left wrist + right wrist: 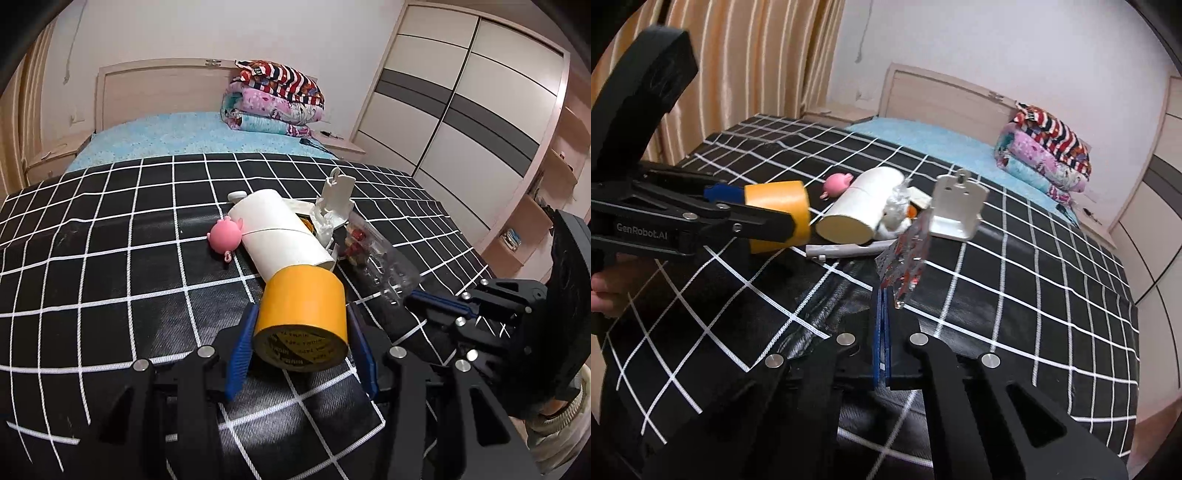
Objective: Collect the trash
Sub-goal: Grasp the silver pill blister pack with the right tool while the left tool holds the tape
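Our left gripper [301,336] clamps the yellow tape roll [301,321], lifted off the checked black cloth [110,258]. Our right gripper [882,306] pinches the clear plastic wrapper [905,254]. Beyond lie a white paper roll [280,229] and a pink toy [225,238].

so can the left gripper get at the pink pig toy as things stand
Probably not yet. The left gripper is shut on the yellow tape roll, so its jaws are full. The pink pig toy itself lies uncovered on the checked sheet, beside the white roll.
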Tool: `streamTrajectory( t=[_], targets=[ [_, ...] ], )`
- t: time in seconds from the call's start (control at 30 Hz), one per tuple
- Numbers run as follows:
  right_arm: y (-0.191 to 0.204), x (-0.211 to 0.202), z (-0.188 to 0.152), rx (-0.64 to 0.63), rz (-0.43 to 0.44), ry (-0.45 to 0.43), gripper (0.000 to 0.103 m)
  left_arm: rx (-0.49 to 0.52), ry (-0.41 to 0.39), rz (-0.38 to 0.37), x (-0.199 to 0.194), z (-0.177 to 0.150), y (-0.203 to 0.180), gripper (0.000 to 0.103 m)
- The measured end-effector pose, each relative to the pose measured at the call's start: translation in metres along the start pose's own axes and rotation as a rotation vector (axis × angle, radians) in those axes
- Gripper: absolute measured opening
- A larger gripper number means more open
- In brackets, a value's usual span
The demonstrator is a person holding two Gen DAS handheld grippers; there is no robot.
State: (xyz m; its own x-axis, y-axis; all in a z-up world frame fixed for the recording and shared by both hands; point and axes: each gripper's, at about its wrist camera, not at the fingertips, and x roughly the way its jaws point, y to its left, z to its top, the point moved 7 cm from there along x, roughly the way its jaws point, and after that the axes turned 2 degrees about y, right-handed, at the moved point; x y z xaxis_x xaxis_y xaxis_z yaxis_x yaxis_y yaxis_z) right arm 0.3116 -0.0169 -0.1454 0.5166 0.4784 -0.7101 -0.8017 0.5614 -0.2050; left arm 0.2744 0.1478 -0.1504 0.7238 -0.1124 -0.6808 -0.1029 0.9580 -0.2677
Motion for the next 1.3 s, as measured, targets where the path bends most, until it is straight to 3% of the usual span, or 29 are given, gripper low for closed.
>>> streamTrajectory(
  t=[0.73, 1.07, 1.1, 1.13, 1.17, 1.3],
  targets=[
    [-0.007, -0.073, -0.012, 0.038, -0.018, -0.123, 0.001, 0.043, -0.095, 0.003, -0.072, -0.021, -0.051, 0.046],
    [-0.008, -0.070, -0.026, 0.078, 0.024, -0.105, 0.002, 0.032, -0.095, -0.023, -0.076, -0.033, -0.058, 0.046],
    [-0.007, -0.069, -0.026, 0.080, 0.036, -0.103, 0.019, 0.028, -0.094, -0.023, -0.076, -0.035, -0.057, 0.046],
    [-0.004, -0.069, -0.027, 0.078, 0.051, -0.101, 0.053, 0.023, -0.090, -0.023, -0.074, -0.036, -0.056, 0.046],
    [0.000, -0.071, -0.028, 0.070, 0.058, -0.119, 0.065, 0.018, -0.087, -0.023, -0.073, -0.038, -0.055, 0.046],
    [0.019, -0.071, -0.034, 0.008, 0.074, -0.127, 0.068, -0.004, -0.081, -0.028, -0.071, -0.044, -0.049, 0.046]
  ],
)
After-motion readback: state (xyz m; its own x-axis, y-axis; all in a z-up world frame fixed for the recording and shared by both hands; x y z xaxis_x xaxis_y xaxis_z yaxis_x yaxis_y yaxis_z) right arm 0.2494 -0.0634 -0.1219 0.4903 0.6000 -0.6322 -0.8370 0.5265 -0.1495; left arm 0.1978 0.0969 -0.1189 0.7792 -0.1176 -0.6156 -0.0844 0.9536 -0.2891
